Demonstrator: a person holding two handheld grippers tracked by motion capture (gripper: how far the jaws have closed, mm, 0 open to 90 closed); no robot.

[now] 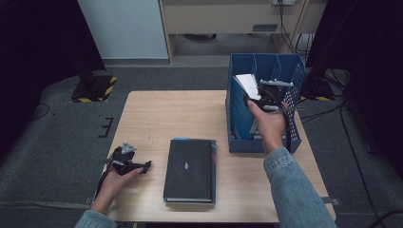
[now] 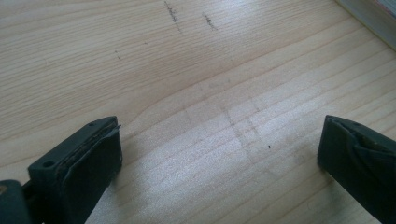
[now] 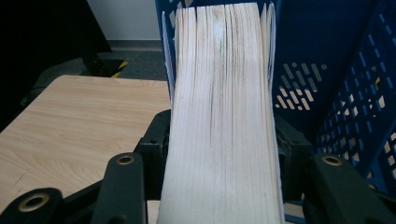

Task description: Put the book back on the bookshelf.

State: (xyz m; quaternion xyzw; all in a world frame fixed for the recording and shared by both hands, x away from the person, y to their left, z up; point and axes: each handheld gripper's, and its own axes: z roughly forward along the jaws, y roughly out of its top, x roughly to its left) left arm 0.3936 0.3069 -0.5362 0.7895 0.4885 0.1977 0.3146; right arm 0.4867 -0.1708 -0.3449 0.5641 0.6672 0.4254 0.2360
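A thick book (image 3: 224, 93) shows its white page edge; my right gripper (image 3: 223, 137) is shut on it, one jaw on each cover. In the high view that book (image 1: 247, 83) leans inside the blue file rack (image 1: 237, 118) at the table's right, with my right gripper (image 1: 261, 95) over the rack's middle slot. A second book with a black cover (image 1: 190, 170) lies flat at the table's front centre. My left gripper (image 1: 141, 166) rests low on the table left of the black book; its jaws (image 2: 219, 140) stand wide open over bare wood.
The wooden table (image 1: 157, 114) has free room across its back left. The black book's edge (image 2: 373, 14) shows in the top right corner of the left gripper view. Dark stands and cables sit on the grey floor around the table.
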